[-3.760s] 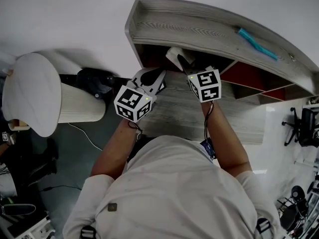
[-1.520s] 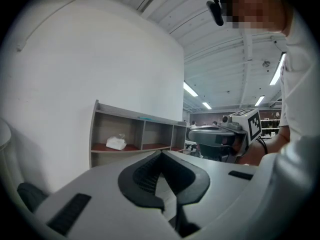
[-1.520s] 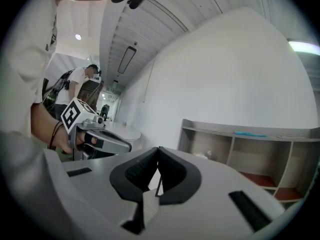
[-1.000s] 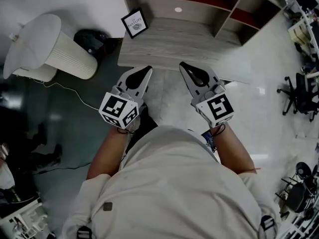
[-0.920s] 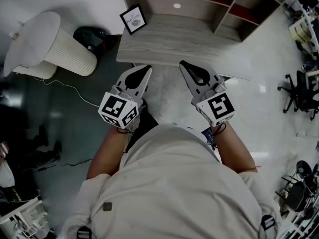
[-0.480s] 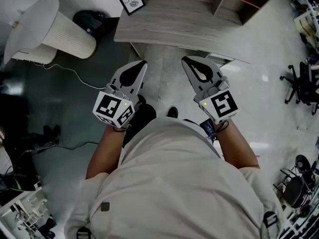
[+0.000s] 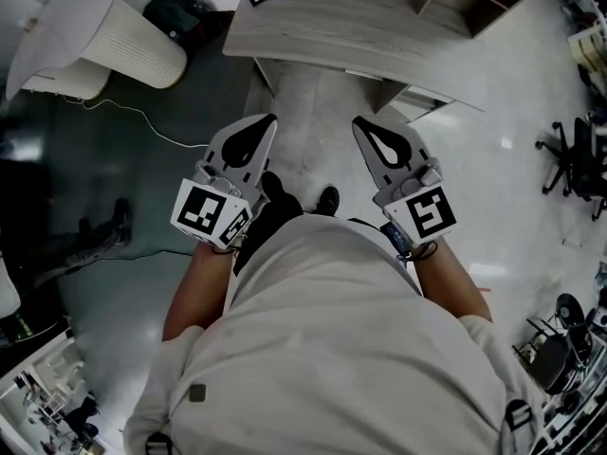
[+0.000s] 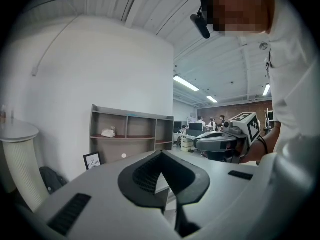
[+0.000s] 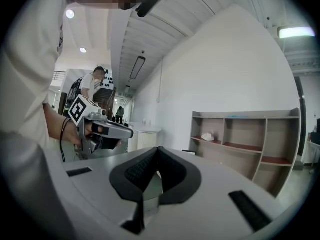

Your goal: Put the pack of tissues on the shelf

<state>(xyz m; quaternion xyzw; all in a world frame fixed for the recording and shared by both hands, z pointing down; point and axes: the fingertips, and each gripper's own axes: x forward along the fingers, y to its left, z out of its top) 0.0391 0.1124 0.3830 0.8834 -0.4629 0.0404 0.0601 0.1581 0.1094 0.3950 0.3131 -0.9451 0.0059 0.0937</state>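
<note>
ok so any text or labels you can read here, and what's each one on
"NATURE": on the framed sign below the shelf.
Smaller print above that word: too small to read.
Cube markers: black-and-white patterns, no words.
Nothing else is readable.

Head down, gripper views share shelf [image 8: 126, 126], apparently

The shelf [image 8: 131, 115] rises at the back of the counter [image 7: 332, 27], against the wall, and the pack of tissues [image 8: 108, 132] lies in its left compartment. A framed sign [image 8: 93, 160] stands on the counter's left end, before the shelf. Left of the counter sit a bag [image 7: 180, 12] and a round stand [image 7: 104, 27]. The left gripper [image 7: 266, 121] and right gripper [image 7: 360, 123] hang side by side, clear of the counter's near edge.
</note>
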